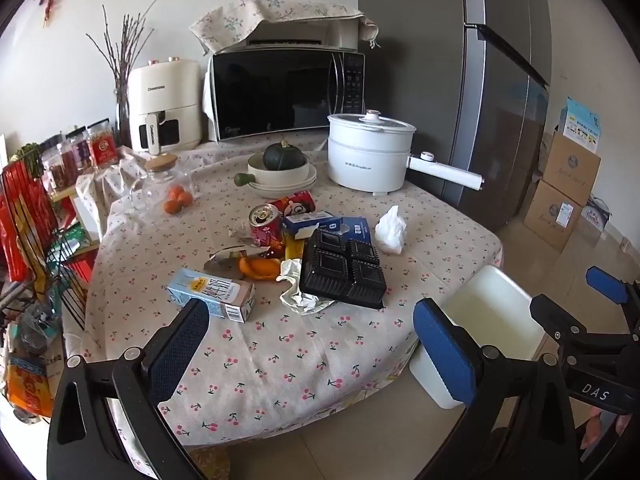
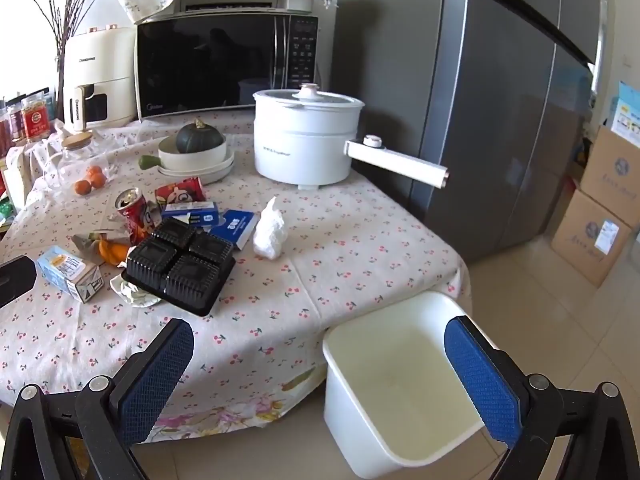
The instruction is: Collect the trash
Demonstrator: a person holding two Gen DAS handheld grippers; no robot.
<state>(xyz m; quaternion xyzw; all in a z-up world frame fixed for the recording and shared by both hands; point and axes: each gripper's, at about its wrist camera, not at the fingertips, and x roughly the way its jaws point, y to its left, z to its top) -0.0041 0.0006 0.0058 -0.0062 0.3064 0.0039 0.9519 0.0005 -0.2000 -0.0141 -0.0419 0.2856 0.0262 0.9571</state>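
Left gripper (image 1: pixel 312 344): jaws spread wide, nothing between the blue pads, raised above the near edge of the table, tilted downward.
Right gripper (image 2: pixel 320 376): jaws likewise fully apart, empty, hanging over the table's near corner and the bin; also seen at the right edge of the left wrist view.
Bin (image 2: pixel 400 392): white, rectangular, open-topped, on the floor just beside the table's near right corner, nothing visible inside.
Table (image 1: pixel 300 360): covered with a cherry-print cloth, trash clustered around the middle.
Milk carton (image 1: pixel 212 294): pale blue, lying on its side, nearest the left gripper.
Black tray (image 1: pixel 344 270): four-cell plastic tray, resting partly on crumpled paper (image 1: pixel 296 292).
Orange peel (image 1: pixel 258 266): on a wrapper, just left of the tray.
Red can (image 1: pixel 266 226): upright, opened, behind the peel.
Red snack bag (image 1: pixel 294 204): lying behind the can.
Blue boxes (image 1: pixel 332 224): two, flat, behind the tray.
White tissue (image 1: pixel 391 230): crumpled, right of the boxes, apart from the rest.
Electric pot (image 1: pixel 370 152): white, lidded, handle pointing right, far side.
Bowl with squash (image 1: pixel 282 166): left of the pot.
Microwave (image 1: pixel 286 92): against the back wall, air fryer (image 1: pixel 164 106) to its left.
Fridge (image 1: pixel 492 92): grey, right of the table.
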